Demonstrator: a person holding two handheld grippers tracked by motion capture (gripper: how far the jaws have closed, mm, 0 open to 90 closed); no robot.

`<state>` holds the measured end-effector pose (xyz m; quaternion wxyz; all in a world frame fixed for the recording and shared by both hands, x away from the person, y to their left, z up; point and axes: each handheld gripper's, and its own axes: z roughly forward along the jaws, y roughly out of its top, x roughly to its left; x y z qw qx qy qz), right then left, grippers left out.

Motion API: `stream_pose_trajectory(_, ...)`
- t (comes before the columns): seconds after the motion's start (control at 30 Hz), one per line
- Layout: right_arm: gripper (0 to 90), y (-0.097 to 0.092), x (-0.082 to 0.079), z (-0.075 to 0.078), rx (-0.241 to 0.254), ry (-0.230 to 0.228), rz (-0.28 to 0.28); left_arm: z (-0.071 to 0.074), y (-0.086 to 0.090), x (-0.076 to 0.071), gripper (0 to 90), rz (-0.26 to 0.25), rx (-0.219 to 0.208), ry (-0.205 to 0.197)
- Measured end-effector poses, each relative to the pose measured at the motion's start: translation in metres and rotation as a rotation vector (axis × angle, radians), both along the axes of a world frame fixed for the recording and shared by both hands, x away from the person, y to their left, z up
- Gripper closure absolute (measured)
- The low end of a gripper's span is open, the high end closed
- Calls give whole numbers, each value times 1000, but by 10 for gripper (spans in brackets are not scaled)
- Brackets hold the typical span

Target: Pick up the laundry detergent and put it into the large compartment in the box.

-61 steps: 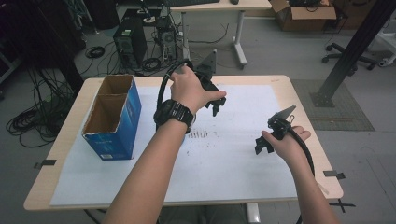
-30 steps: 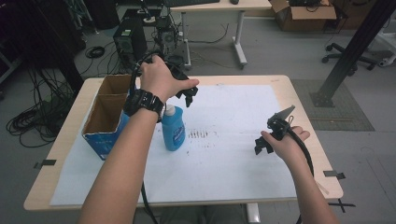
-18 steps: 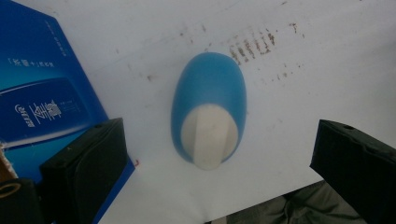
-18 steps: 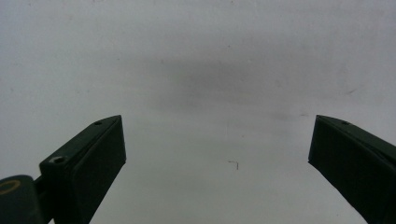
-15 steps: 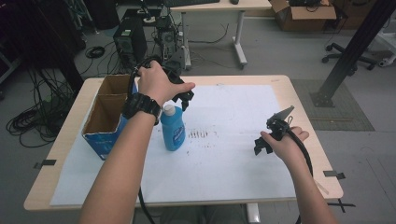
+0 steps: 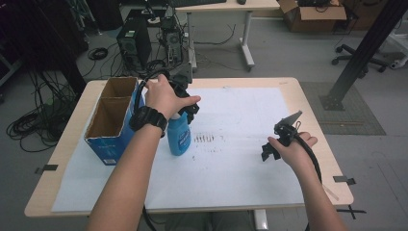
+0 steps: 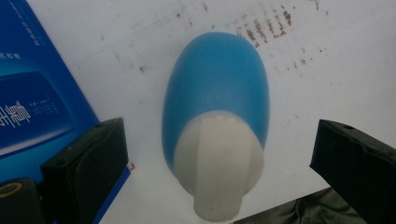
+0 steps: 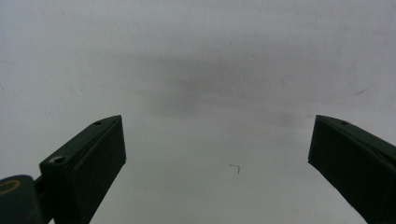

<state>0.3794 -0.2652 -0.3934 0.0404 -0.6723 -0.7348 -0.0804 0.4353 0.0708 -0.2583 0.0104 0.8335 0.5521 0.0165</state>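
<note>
We are hovering the left claw (image 7: 219,154) released over the blue bottle (image 6: 179,134), standing left of centre beside the cardboard box (image 6: 111,120). Clipping its white cap (image 7: 218,163) could tip it. The right claw (image 6: 278,140) is waiting released.

Wooden table (image 6: 312,113) under white paper sheet (image 6: 240,159), blue bottle (image 6: 179,134), blue box (image 6: 111,122).
</note>
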Motion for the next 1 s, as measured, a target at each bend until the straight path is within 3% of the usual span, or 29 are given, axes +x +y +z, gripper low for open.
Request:
stream_pose_trajectory(0.33, 42, 2, 0, -3, 4, 5, 1, -18, -2, -1, 47, -30, 8, 9)
stream_pose_trajectory(1.0, 42, 1, 0, -6, 1, 7, 10, -27, -2, 1, 71, -52, 4, 2)
